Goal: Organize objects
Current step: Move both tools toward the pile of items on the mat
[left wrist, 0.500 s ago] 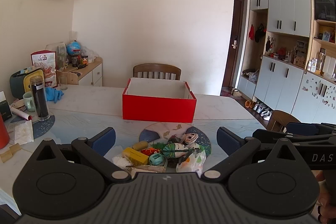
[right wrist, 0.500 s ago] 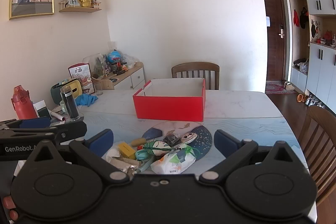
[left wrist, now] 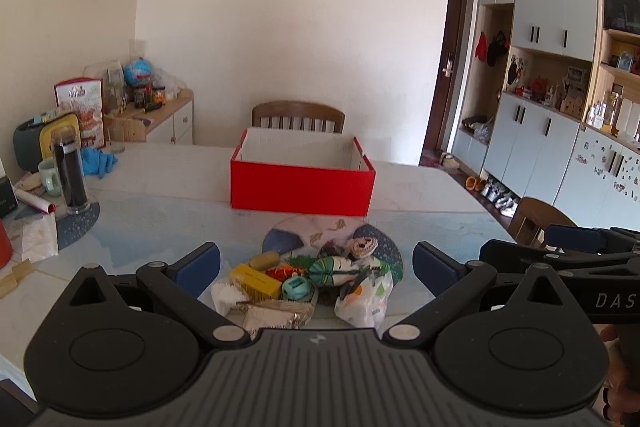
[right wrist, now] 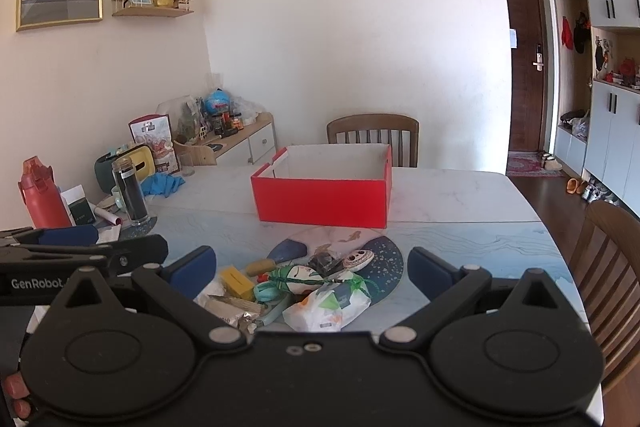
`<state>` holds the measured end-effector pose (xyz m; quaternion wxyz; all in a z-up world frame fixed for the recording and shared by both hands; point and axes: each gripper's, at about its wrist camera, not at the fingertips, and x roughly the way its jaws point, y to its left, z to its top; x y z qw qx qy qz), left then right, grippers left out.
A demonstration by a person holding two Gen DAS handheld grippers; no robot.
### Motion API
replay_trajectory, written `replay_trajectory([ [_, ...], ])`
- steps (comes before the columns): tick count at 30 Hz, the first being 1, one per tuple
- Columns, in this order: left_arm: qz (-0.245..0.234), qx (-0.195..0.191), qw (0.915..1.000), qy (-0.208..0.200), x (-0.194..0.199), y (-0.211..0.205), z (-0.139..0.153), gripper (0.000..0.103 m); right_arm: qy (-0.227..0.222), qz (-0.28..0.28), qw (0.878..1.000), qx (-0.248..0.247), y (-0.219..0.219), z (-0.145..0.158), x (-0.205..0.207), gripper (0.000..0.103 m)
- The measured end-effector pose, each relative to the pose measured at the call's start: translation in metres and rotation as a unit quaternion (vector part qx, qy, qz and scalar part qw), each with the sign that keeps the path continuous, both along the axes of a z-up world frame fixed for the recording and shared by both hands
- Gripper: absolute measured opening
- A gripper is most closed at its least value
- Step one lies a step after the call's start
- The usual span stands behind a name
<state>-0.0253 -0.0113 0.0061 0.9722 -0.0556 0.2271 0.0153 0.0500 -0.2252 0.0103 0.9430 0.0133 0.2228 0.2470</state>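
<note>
**A:** Nothing is in the open red cardboard box [left wrist: 303, 191] as far as its white inside walls show; its floor is hidden from both views. So I judge the sorting has not begun.

**B:** Where is the stuff?

**A:** All heaped on the round blue-and-white placemat [left wrist: 384, 247] at the near edge of the pale marble tabletop [left wrist: 168, 203], with the box just beyond it at 12 o'clock. I can pick out a yellow rectangular carton [left wrist: 256, 281], a small teal plastic gadget [left wrist: 297, 287], a white printed plastic bag [left wrist: 366, 301] and a green-and-white painted doll-like figure [left wrist: 334, 267].

**B:** And the tongs?

**A:** Both pairs stand spread wide with nothing between the pads. The left tongs [left wrist: 316, 263] hover over the heap; the right tongs [right wrist: 312, 267] do likewise, beside them at 3 o'clock.

**B:** How does the figure lie?

**A:** Flat, long axis running roughly 9 to 3 across both views, its face end toward 9 in the right wrist view. The carton runs diagonally, about 10 to 4.

**B:** What remains?

**A:** Everything, by my reading: each piece needs lifting and carrying to the box.
</note>
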Motion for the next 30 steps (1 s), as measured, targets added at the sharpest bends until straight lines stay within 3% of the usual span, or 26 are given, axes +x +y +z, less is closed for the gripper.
replay_trajectory([
  [9,-0.007,-0.023,0.9995,0.021,0.018,0.014,-0.017,0.103,0.017,0.012,1.000,-0.012,0.010,-0.010,0.015,0.102],
  [14,-0.001,0.000,0.9998,0.020,0.038,0.021,-0.035,0.103,0.015,0.010,0.999,-0.027,0.017,-0.011,0.030,0.102],
  [21,-0.025,0.040,0.9968,0.065,0.072,0.029,-0.080,0.103,0.052,0.005,0.996,-0.069,0.033,-0.034,0.067,0.101],
  [30,-0.033,0.042,0.9893,0.135,0.104,0.042,-0.128,0.103,0.122,-0.004,0.989,-0.087,0.053,-0.066,0.108,0.099],
])
